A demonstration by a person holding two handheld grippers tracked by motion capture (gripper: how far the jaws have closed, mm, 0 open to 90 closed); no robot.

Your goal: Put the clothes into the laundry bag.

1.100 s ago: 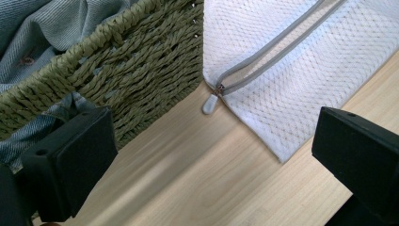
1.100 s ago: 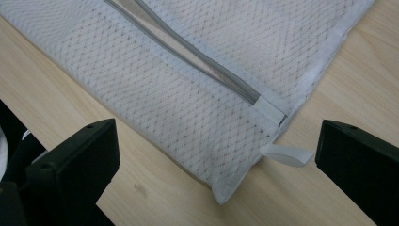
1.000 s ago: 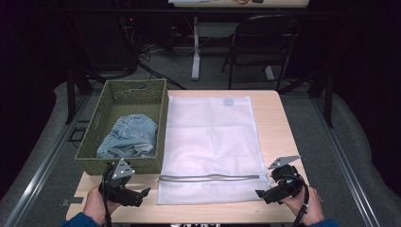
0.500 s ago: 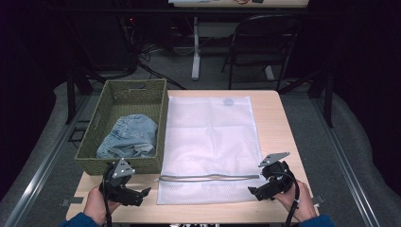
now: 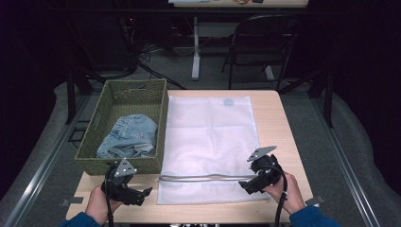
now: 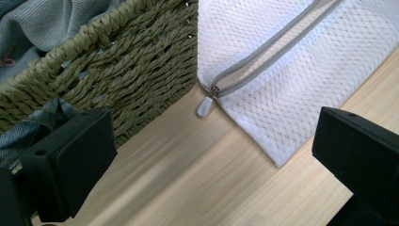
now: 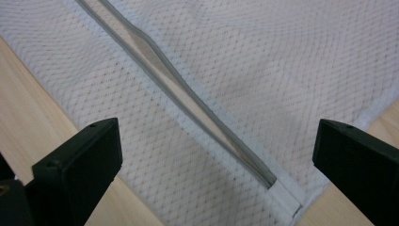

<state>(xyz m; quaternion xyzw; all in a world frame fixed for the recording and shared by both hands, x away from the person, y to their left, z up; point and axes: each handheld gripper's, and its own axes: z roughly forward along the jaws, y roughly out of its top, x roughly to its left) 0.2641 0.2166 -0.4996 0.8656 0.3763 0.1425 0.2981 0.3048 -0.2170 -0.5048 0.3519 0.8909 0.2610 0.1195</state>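
Both grippers stood wide open: left gripper (image 5: 142, 193) near the zipper pull (image 6: 204, 104), right gripper (image 5: 247, 181) over the mesh laundry bag (image 5: 210, 142) at its gaping zipper's far end. Approach step, judged; next, pinching an opening edge.

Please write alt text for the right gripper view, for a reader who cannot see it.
A white mesh laundry bag lies flat on a wooden table, its grey zipper open and running diagonally to the bag's corner. The right gripper has its two black jaws wide apart at the bottom, holding nothing.
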